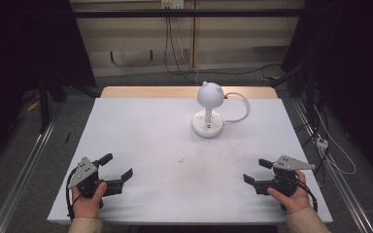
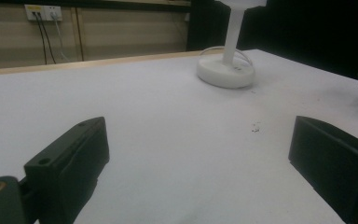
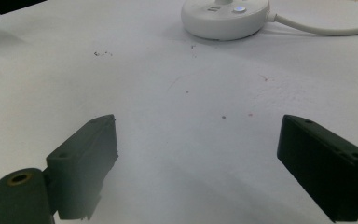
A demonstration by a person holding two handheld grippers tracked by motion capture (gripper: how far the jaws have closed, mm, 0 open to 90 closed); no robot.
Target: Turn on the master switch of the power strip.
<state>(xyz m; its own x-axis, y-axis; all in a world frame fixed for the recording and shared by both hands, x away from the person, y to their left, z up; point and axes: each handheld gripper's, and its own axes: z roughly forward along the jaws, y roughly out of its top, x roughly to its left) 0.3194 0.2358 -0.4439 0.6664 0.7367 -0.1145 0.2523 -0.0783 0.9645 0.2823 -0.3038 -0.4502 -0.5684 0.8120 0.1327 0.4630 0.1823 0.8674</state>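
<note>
The left hand-held gripper [image 1: 118, 166] rests near the worktop's [image 1: 141, 145] front left corner, jaws spread wide and empty; the right hand-held gripper [image 1: 258, 171] sits near the front right corner, equally wide and empty. Well apart from both, toward the middle of the far edge, stands a small white desk lamp [image 1: 209, 109] with a domed head, round base and a cord [image 1: 240, 109] looping off to its right. The lamp looks top-heavy: a push on its thin stem could tip it, and a jaw catching the cord could drag it.
</note>
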